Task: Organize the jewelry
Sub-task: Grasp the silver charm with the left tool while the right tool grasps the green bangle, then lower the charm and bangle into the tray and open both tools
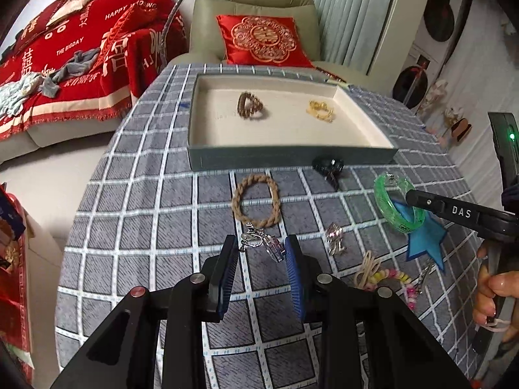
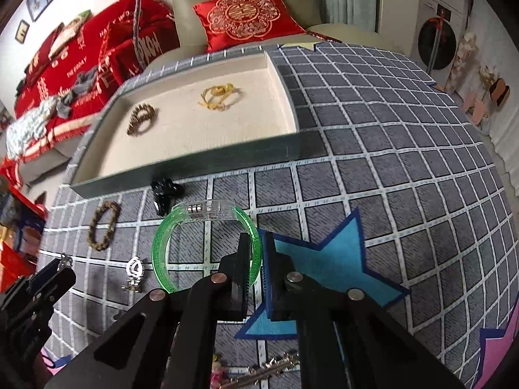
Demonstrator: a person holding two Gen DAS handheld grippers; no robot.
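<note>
My left gripper (image 1: 261, 248) is shut on a silver clip piece with clear crystals (image 1: 264, 243) and holds it just above the checked cloth. In the right wrist view that gripper (image 2: 63, 264) shows at the left edge with the silver piece at its tip. My right gripper (image 2: 256, 243) is shut on the band of a translucent green bangle (image 2: 162, 246), which hangs tilted over the table. From the left wrist the bangle (image 1: 386, 194) and the right gripper (image 1: 409, 196) are at the right. A grey box tray (image 1: 292, 157) with cream lining holds a brown bead bracelet (image 1: 251, 105) and a gold chain (image 1: 319, 110).
On the cloth lie a braided tan bracelet (image 1: 256, 201), a black hair clip (image 1: 329, 165), a pink crystal piece (image 1: 334, 238), a coloured bead string (image 1: 389, 275) and a blue star patch (image 2: 331, 259). A person's hand (image 1: 493, 291) grips the right tool. An armchair stands behind the table.
</note>
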